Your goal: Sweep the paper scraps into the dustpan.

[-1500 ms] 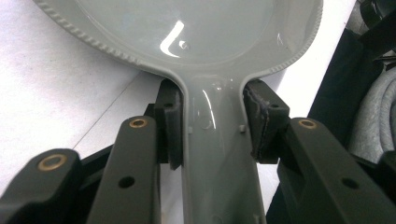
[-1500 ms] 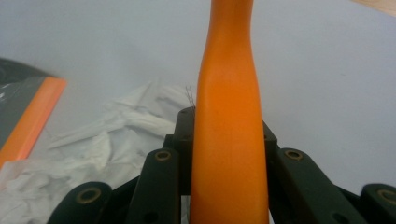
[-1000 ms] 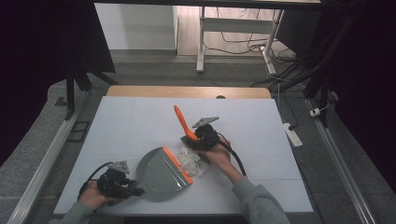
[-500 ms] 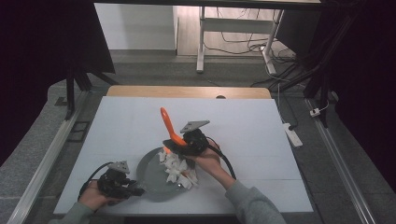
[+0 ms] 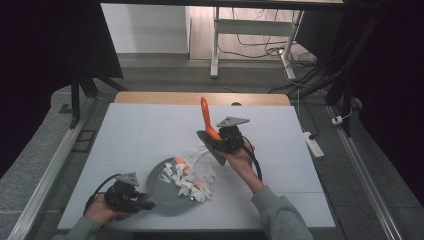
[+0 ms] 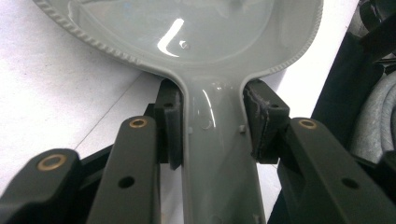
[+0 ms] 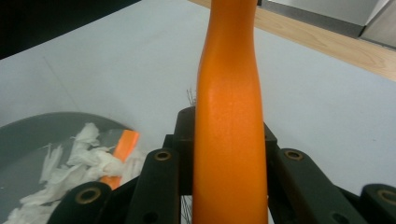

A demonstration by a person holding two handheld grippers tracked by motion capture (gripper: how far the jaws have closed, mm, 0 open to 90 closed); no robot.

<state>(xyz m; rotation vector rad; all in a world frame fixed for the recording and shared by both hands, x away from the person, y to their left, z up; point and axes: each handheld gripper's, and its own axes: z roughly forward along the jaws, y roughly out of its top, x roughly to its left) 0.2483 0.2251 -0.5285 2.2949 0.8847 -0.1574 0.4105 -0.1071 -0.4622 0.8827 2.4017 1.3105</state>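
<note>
A grey dustpan (image 5: 167, 192) is seen lying flat on the white table (image 5: 140, 130), close to its near edge, and serves as the landmark here. Its handle (image 6: 219, 154) is pinched from both sides by the left gripper (image 6: 215, 126), whose pads are pressed against the grey plastic; in the high view this gripper (image 5: 127, 196) is found just left of the dustpan, held in a hand at the near table edge. Torn white paper scraps (image 5: 187, 175) are heaped on the right part of the dustpan and spill over its far right rim onto the table; an orange strip (image 7: 122, 144) of the dustpan's lip is seen among them. A brush with an orange handle (image 7: 229, 121) is clamped by the right gripper (image 5: 225, 137), lifted above and to the far right of the dustpan, the handle pointing up and away from it. The dark brush head (image 5: 212, 150) is held over the scraps' far end.
</note>
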